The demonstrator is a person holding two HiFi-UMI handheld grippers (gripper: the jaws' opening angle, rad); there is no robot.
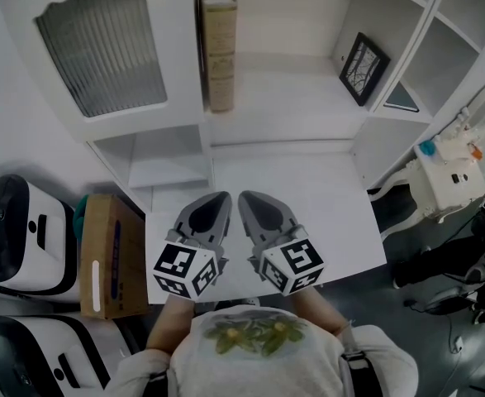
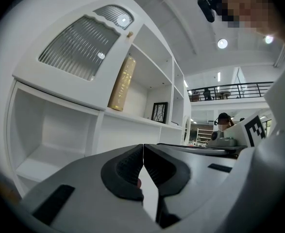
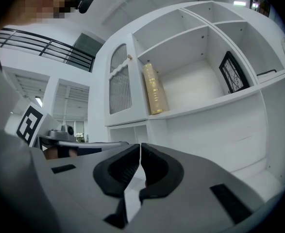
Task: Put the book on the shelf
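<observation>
Both grippers clenched and empty, book upright on the shelf

The left gripper (image 1: 217, 198) and the right gripper (image 1: 250, 198) sit side by side at the lower middle of the head view, over the near part of the white table (image 1: 333, 222); each gripper's own view shows its jaws pressed together with nothing between them; their marker cubes point back toward the person; beyond the table, at the upper middle of the frame, the book (image 1: 218, 48) stands upright in the white shelf unit (image 1: 292, 98), its tan spine against the left wall of the wide compartment; a black picture frame (image 1: 363, 67) leans at the right end of that same compartment, well apart from the book; a ribbed-glass cabinet door (image 1: 102, 48) fills the upper left; a cardboard box (image 1: 110, 255) stands at the lower left, just beside the table's edge
</observation>
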